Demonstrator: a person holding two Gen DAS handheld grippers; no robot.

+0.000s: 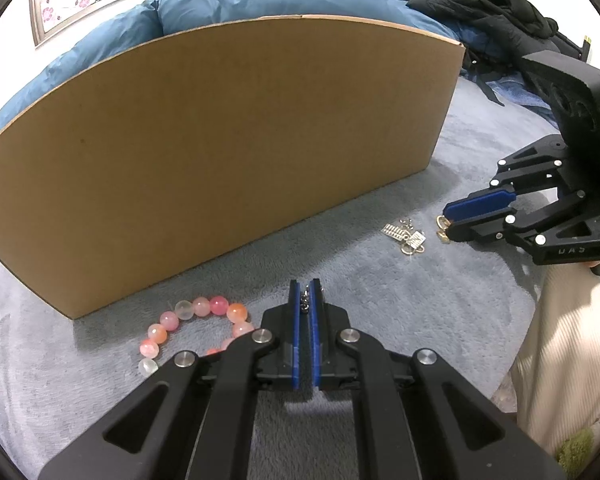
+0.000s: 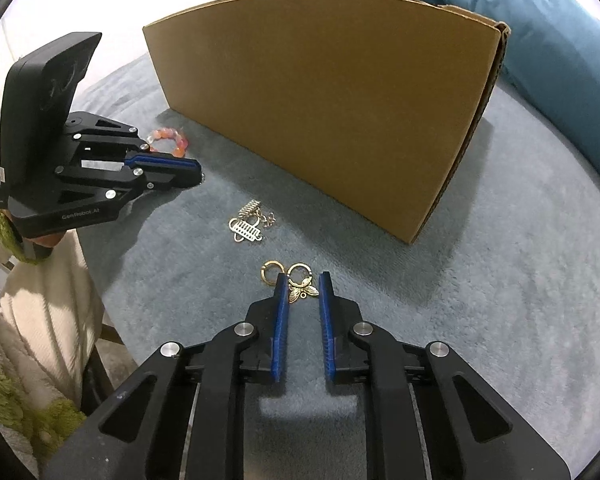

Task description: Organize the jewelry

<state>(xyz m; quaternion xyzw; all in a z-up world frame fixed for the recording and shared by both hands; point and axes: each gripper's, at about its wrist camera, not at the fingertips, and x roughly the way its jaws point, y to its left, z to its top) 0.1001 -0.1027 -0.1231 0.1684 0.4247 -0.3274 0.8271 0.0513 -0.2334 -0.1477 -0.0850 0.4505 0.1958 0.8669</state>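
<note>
Your left hand-held gripper (image 1: 305, 285) points down at the grey blanket (image 1: 380, 300) with its blue pads pressed nearly together. A small silver chain piece (image 1: 306, 300) is clamped between them near the tips. The tips rest just right of the pink bead bracelet (image 1: 196, 328), which lies on the blanket at the near left corner of the cardboard box (image 1: 220, 152); part of the bracelet is hidden behind the gripper body.

Your right hand-held gripper (image 2: 303, 280) has its pads apart, leaving a narrow gap. The gold leaf charm (image 2: 301, 292) of a gold earring pair (image 2: 288, 274) lies on the blanket in that gap. The left pad tip overlaps the left gold ring; whether it presses on the ring you cannot tell. The right pad stands clear of the charm. Nothing is gripped on this side.

Between the two grippers, a cluster of silver comb-shaped earrings (image 2: 249, 226) lies on the blanket, apart from both grippers and in front of the box's near face.

A cream ribbed sleeve (image 2: 40, 320) covers your left arm.
</note>
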